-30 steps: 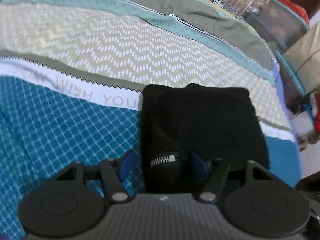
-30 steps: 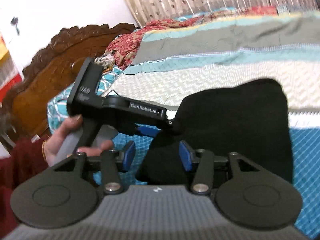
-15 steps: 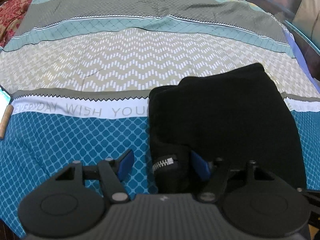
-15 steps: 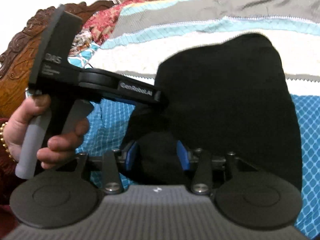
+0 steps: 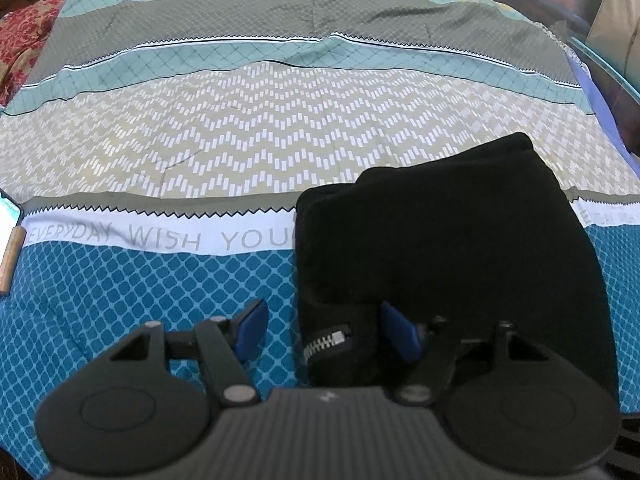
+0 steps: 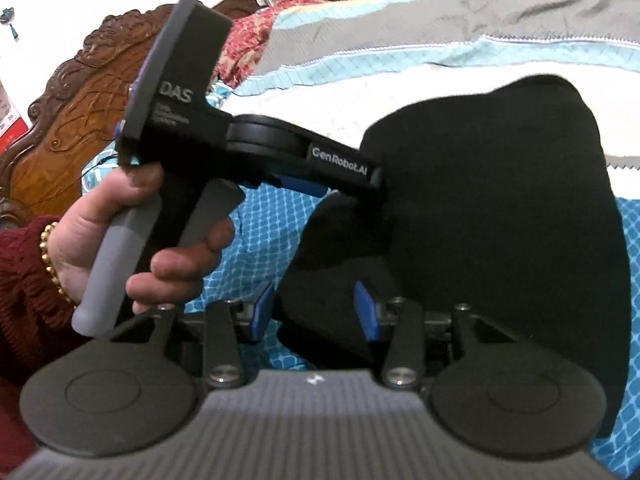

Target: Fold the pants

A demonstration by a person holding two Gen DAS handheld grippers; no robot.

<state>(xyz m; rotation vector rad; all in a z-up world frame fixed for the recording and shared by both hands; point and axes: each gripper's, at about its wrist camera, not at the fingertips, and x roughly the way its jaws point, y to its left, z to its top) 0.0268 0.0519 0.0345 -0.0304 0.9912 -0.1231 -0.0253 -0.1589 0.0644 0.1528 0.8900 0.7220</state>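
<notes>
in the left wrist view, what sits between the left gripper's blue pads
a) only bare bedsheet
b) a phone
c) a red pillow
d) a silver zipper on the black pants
d: the silver zipper on the near corner of the folded black pants lies between the blue pads of the left gripper, over the teal bedsheet.
</notes>
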